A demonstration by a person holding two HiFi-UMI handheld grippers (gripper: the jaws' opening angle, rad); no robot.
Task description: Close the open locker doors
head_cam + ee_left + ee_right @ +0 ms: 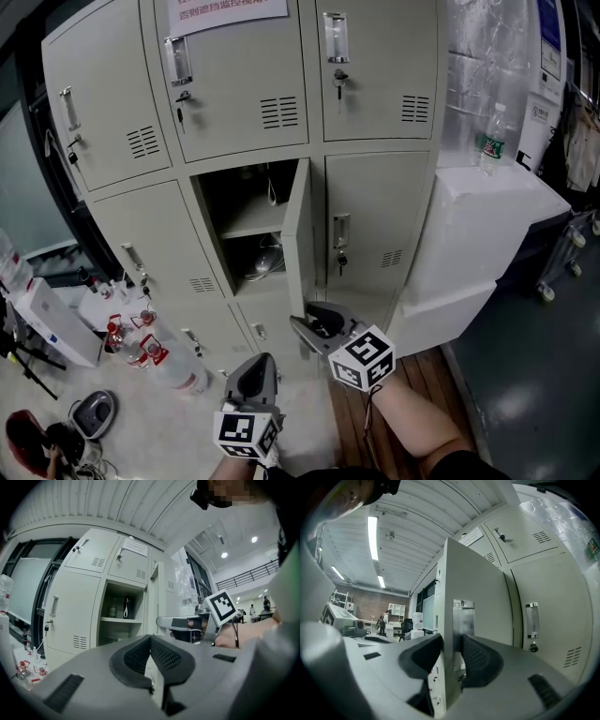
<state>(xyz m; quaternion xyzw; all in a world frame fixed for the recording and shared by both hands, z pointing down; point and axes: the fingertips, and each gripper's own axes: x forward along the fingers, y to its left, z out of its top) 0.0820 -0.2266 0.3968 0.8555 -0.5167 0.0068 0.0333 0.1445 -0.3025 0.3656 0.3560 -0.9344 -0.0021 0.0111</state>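
Locker door (298,230), beige sheet metal with a steel handle plate: it is found in the middle column, second row, of the beige locker bank (103,122). It is swung out on its right-hand hinge and seen almost edge-on. Behind it an open compartment (217,202) is exposed, divided by a shelf (251,225) on which small dark items are kept.

Right gripper (302,319): it is set astride the door's free lower edge. Its jaws are closed onto the panel, one pad on the outer face and one on the inner, so the inner jaw is placed between door and compartment.

Left gripper (256,361): it is held lower and to the left, clear of the door, with its jaws together and nothing between them.

Neighbouring doors are shut, with keys in their locks. A paper notice (228,11) is fixed to the door above. A white block (487,225) is stood against the bank's right side, and a clear plastic bottle with a green label (494,139) is stood on it. Red-capped spray bottles (141,342) are grouped on the floor at left.
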